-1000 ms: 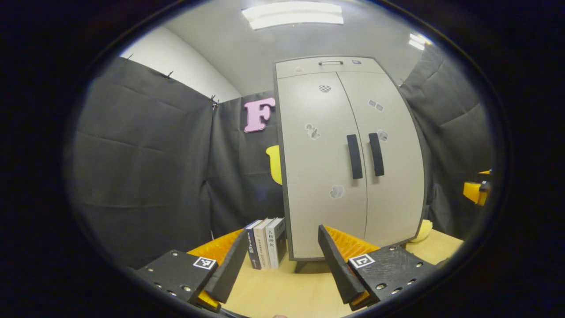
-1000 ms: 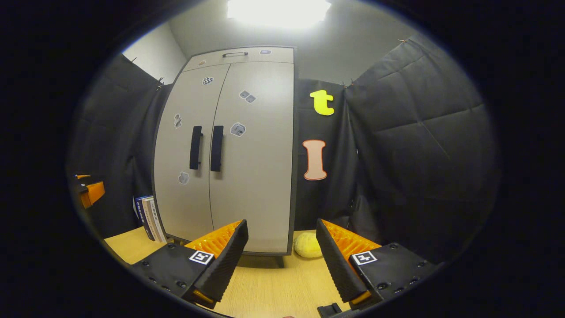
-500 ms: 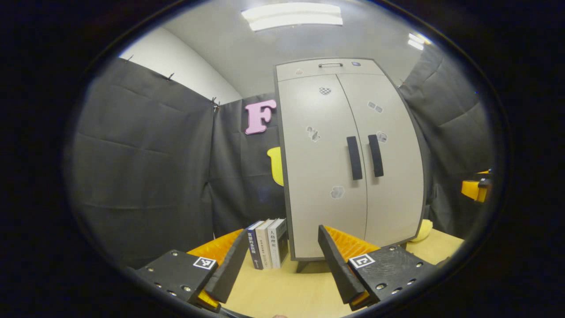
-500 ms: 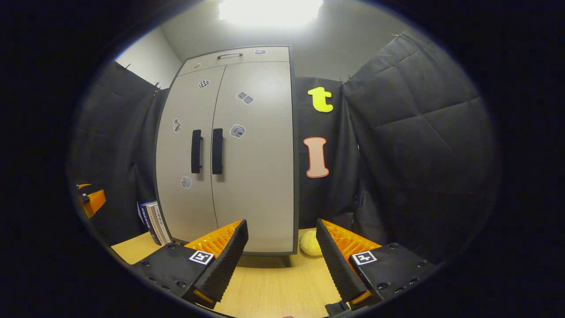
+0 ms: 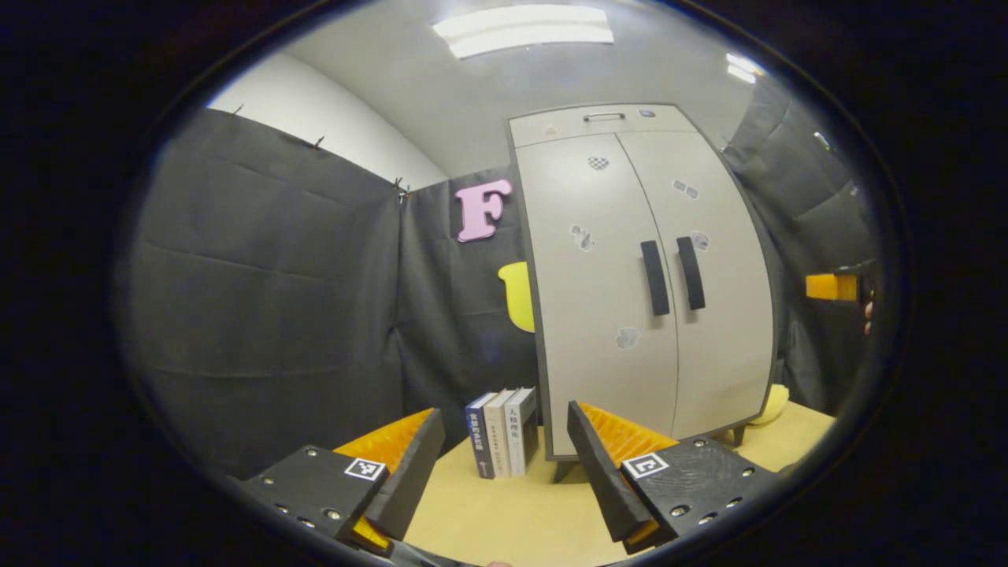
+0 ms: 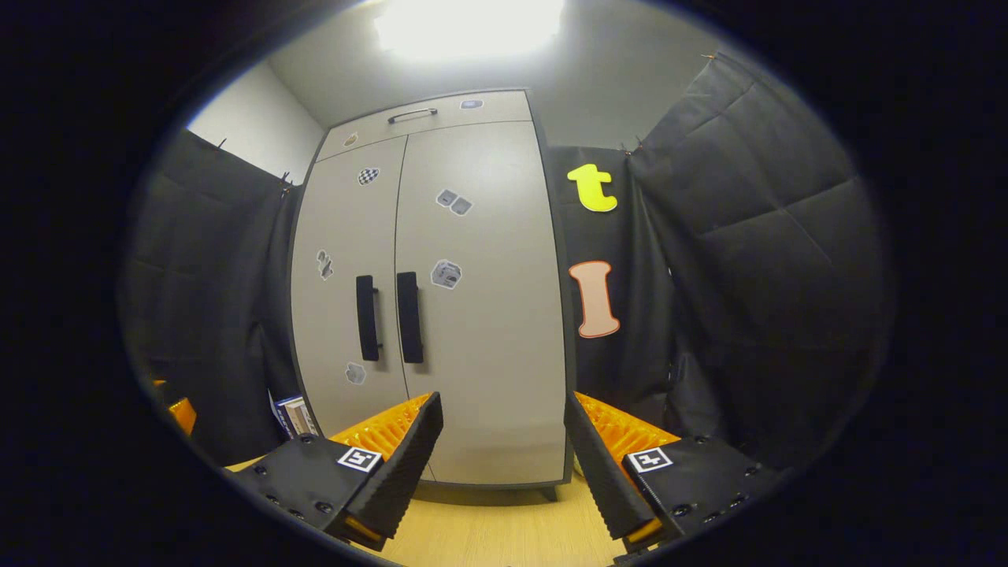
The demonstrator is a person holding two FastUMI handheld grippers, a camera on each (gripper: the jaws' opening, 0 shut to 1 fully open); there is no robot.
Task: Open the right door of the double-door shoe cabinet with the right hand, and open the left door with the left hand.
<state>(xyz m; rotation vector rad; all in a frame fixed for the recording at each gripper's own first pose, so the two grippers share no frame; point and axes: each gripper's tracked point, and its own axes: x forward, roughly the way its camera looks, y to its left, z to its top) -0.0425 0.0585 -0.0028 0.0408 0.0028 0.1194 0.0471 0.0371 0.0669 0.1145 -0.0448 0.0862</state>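
On the pale wooden tabletop [image 5: 504, 520] stands the shoe cabinet [image 5: 642, 283] — a tall box with smooth, matt, light grey fronts, a dark frame and short legs. Its left door [image 5: 602, 291] and right door [image 5: 724, 283] both lie flush, meeting at a thin centre seam. Each carries a slim, upright black bar: the left handle [image 5: 654, 278] and right handle [image 5: 691, 272] sit just beside each other, either side of the seam. Small stickers dot the fronts, and a narrow top panel bears a little metal pull [image 6: 412, 115].

Three books [image 5: 504, 431] stand upright against the cabinet's left side. A yellow rounded object [image 5: 776, 403], soft-looking, lies at its right foot.

In the left gripper view the left gripper [image 5: 504, 461] is spread wide, its ribbed wedge-shaped fingers holding nothing and touching nothing, well short of the doors. In the right gripper view the right gripper [image 6: 504, 457] is likewise wide apart and empty — nearer the cabinet, facing the lower part of the right door, apart from it.

Quilted black cloth walls close in on both sides of the cabinet; bare tabletop lies in front of it.
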